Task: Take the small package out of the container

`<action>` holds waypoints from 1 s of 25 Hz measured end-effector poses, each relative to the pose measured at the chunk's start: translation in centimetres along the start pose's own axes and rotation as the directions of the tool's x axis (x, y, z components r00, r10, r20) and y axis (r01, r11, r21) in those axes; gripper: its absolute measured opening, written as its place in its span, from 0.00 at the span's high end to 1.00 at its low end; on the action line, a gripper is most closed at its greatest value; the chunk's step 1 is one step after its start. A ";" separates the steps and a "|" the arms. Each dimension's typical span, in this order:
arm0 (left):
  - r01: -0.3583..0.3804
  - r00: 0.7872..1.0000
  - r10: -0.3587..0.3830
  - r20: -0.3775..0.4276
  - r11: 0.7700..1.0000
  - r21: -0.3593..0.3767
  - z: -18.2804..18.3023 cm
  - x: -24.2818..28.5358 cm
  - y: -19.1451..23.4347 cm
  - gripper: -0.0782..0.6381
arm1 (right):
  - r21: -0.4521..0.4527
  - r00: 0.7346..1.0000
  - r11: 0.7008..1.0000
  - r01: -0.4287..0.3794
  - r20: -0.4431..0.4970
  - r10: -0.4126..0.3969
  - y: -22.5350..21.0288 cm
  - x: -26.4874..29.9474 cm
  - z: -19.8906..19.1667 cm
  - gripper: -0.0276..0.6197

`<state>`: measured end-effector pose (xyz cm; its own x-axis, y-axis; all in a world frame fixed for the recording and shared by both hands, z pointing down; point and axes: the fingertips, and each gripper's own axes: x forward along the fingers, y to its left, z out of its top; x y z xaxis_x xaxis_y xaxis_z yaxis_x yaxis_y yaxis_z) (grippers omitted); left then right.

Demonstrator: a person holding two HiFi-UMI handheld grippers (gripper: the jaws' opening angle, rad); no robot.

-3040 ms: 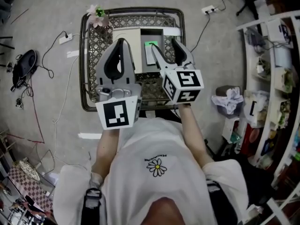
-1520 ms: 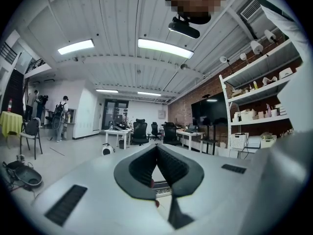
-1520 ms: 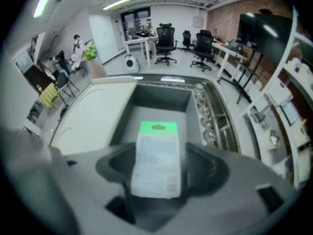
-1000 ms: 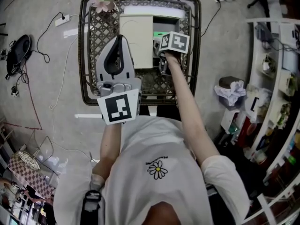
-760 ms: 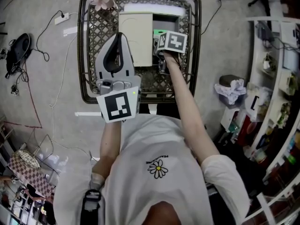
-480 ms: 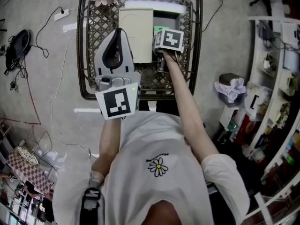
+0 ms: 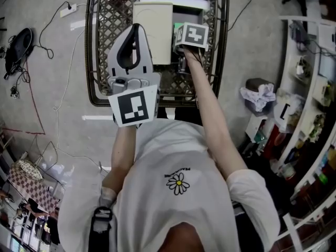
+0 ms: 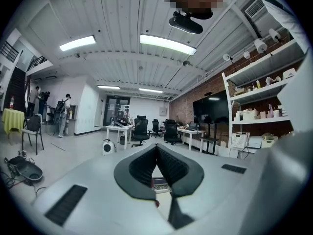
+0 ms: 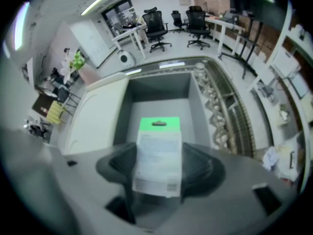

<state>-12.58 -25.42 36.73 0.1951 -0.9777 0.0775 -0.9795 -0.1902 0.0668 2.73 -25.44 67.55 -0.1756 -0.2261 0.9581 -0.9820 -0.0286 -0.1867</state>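
the left gripper (image 8: 156, 148) is held left of the container (image 9: 159, 87), aimed out at the room, its jaws pressed together on nothing, so it is the farther of the two. the package (image 9: 157, 146) lies straight ahead of the right gripper (image 9: 157, 166), long axis along the jaws and green header pointing away, over the container's grey well beside the cream lid (image 9: 98, 121). the right jaws are clamped on its lower half, so the way out looks like straight back toward the person.

No legible text, small package (image 9: 157, 155) print blurred, shirt (image 7: 176, 206) lettering unreadable
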 end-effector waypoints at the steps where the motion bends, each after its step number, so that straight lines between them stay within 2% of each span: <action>1: 0.001 1.000 -0.001 -0.001 1.000 0.000 0.0 0.0 0.0 0.86 | -0.007 1.000 1.000 0.026 0.012 -0.026 -0.4 -0.1 0.2 0.49; 4: 0.000 1.000 0.000 -0.007 1.000 0.004 -0.3 0.0 0.1 0.86 | -0.012 0.998 0.998 0.059 0.036 -0.059 -0.8 -0.4 0.4 0.49; 12: -0.012 1.000 0.012 -0.007 1.000 -0.003 -0.4 0.3 0.5 0.86 | 0.067 1.000 0.998 0.013 0.022 -0.015 -0.4 -0.1 0.3 0.49; 16: -0.014 1.000 0.014 -0.008 1.000 -0.009 -0.4 0.4 0.4 0.86 | 0.060 0.999 0.998 0.037 -0.007 -0.037 -0.3 1.0 -0.5 0.49; 25: -0.012 1.000 0.012 -0.013 1.000 -0.003 -0.5 -0.2 0.1 0.86 | 0.072 0.999 0.997 0.036 -0.031 -0.034 -0.2 1.2 -0.9 0.48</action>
<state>-12.65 -25.18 37.25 0.1836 -0.9788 0.0912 -0.9817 -0.1778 0.0686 2.68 -24.80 68.90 -0.1440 -0.1945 0.9703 -0.9802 -0.1069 -0.1669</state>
